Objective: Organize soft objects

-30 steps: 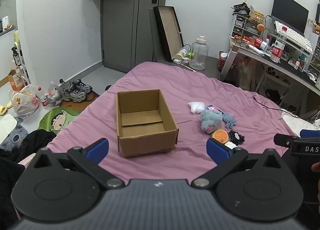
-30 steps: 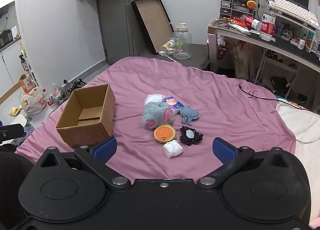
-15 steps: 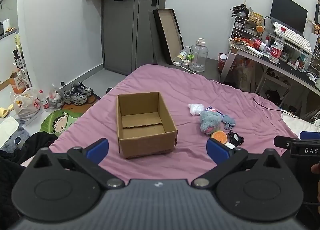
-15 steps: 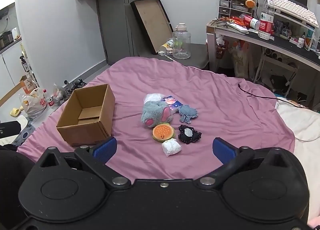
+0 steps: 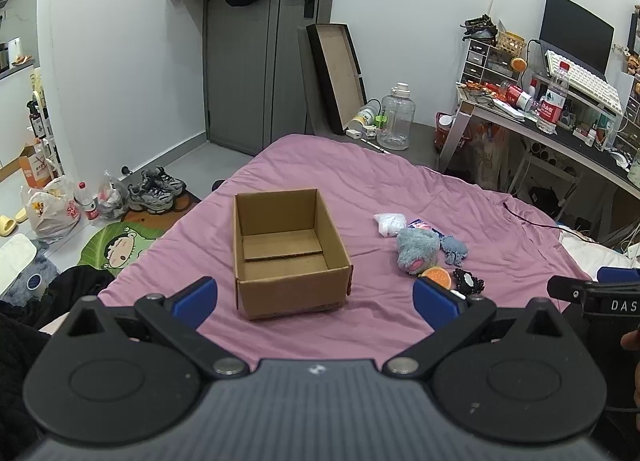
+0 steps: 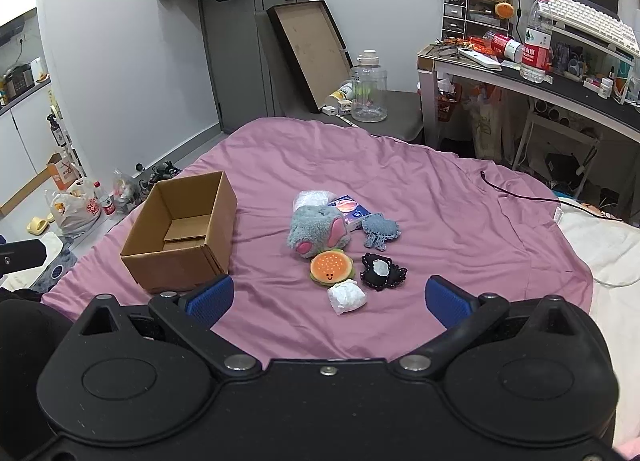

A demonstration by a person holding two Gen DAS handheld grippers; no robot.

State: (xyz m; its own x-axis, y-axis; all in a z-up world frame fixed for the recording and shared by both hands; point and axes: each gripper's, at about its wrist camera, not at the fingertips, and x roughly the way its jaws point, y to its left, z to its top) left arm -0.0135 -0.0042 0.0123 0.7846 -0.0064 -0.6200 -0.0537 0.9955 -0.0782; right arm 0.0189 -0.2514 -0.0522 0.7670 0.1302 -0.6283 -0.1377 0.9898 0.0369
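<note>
Right wrist view: your right tongs (image 6: 327, 299) are spread wide apart and empty, hanging over the near edge of the purple bed (image 6: 440, 197). The soft things lie in a loose cluster straight ahead of them: a white wrapped bundle (image 6: 346, 296) nearest, almost on the midline between the blue pads; just beyond it the orange burger plush (image 6: 331, 267) and a black lace-edged piece (image 6: 382, 271); farther back the grey plush (image 6: 318, 231), a blue knitted jellyfish (image 6: 380, 229), a small printed packet (image 6: 347, 209) and a white crumpled bag (image 6: 314, 198). The open cardboard box (image 6: 182, 235) stands upright to the left of the cluster, apart from it, with nothing inside but its own bottom flaps. From the left wrist, your left tongs (image 5: 314, 301) are likewise fully apart and empty, and the box (image 5: 286, 253) sits directly before them, long axis running away from you, while the cluster is off to their right, the burger plush (image 5: 438, 276) partly hidden behind the right pad. Judgement: nothing is sorted yet. The right hand is nearer the toys, the left nearer the box. The white bundle is the natural first pick, reached by moving forward and down; its carry then runs leftward to the box. Risk: soft shapes may slip from a shallow pinch.
</note>
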